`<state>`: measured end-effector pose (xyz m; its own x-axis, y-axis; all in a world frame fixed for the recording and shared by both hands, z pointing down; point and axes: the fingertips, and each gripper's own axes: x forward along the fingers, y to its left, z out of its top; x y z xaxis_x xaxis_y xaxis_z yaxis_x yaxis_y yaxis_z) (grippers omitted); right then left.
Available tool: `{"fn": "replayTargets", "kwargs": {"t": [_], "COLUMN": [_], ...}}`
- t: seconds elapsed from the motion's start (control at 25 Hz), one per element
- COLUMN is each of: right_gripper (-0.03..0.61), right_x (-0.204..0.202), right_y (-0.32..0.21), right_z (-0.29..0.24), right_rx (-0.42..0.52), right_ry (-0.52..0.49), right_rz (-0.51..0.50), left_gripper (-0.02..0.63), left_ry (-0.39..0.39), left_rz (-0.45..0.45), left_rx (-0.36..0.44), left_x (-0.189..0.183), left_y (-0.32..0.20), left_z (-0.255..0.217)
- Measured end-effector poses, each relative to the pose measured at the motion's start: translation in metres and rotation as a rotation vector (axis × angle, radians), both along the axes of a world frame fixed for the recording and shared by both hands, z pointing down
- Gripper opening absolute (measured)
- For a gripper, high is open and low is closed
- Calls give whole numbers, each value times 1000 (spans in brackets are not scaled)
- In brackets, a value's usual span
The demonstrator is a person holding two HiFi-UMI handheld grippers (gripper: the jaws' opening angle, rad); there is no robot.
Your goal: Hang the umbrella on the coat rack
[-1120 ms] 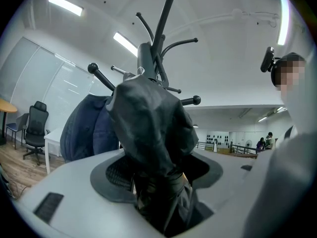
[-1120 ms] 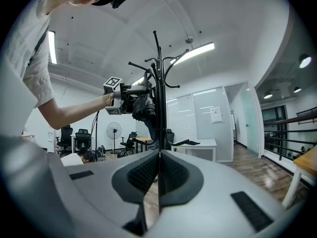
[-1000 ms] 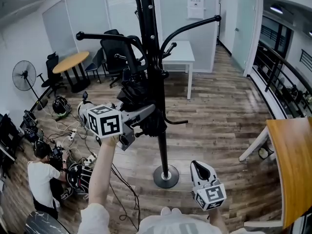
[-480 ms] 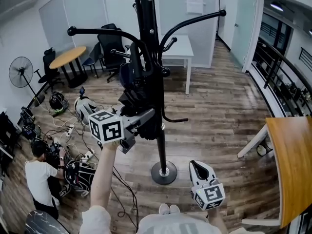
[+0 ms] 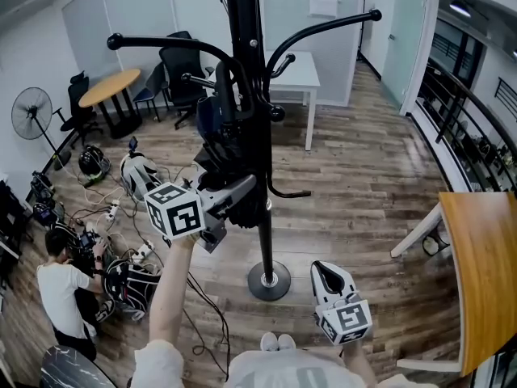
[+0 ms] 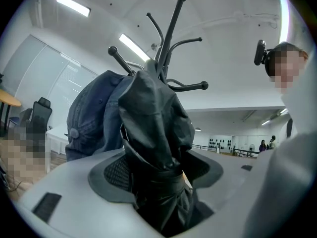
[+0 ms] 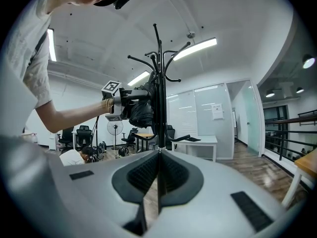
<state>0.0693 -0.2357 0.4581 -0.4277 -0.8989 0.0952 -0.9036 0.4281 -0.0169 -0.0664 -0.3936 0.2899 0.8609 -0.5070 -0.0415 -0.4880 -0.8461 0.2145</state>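
A black coat rack (image 5: pixel 252 95) with curved hooks stands in the middle of the head view. A folded black umbrella (image 5: pixel 230 156) hangs against its pole below the left hook (image 5: pixel 174 47). My left gripper (image 5: pixel 245 189) is shut on the umbrella's lower folds. In the left gripper view the umbrella (image 6: pixel 153 133) fills the space between the jaws of the left gripper (image 6: pixel 156 170), beside a blue cap (image 6: pixel 91 115) on the rack. My right gripper (image 5: pixel 324 271) is low at the right of the rack's base, shut and empty. In the right gripper view, the right gripper (image 7: pixel 158 155) has its pads together.
The rack's round base (image 5: pixel 269 280) is on the wooden floor. A person (image 5: pixel 56 277) crouches at the left among cables and helmets. A white table (image 5: pixel 297 71), office chairs (image 5: pixel 179 65), a round table (image 5: pixel 109 89) and a fan (image 5: pixel 32 113) stand behind. A wooden tabletop (image 5: pixel 485 273) is at the right.
My left gripper has sunk a little beside the pole with the umbrella still in it. The right gripper has stayed where it was.
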Motion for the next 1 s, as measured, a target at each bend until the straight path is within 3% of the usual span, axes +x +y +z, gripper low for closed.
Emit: {"fn": "replayTargets", "kwargs": {"t": [0.28, 0.56, 0.76, 0.92, 1.0], "right_gripper": [31, 31, 31, 31, 31], "right_x": [-1, -3, -6, -9, -13], "right_y": [0, -4, -8, -13, -16], "right_z": [-6, -18, -30, -39, -43], "right_rx": [21, 63, 102, 129, 142], "right_ry": [9, 13, 16, 11, 13], "right_rz": [-5, -15, -28, -35, -44], "left_gripper": [304, 310, 333, 374, 379], "left_ry": [70, 3, -4, 115, 134], "left_rz": [-58, -145, -205, -283, -310], "left_rx": [-3, 36, 50, 88, 118], "left_x": [-8, -14, -21, -38, -47], "left_y": [0, 0, 1, 1, 5], "left_z": [3, 0, -2, -22, -36]}}
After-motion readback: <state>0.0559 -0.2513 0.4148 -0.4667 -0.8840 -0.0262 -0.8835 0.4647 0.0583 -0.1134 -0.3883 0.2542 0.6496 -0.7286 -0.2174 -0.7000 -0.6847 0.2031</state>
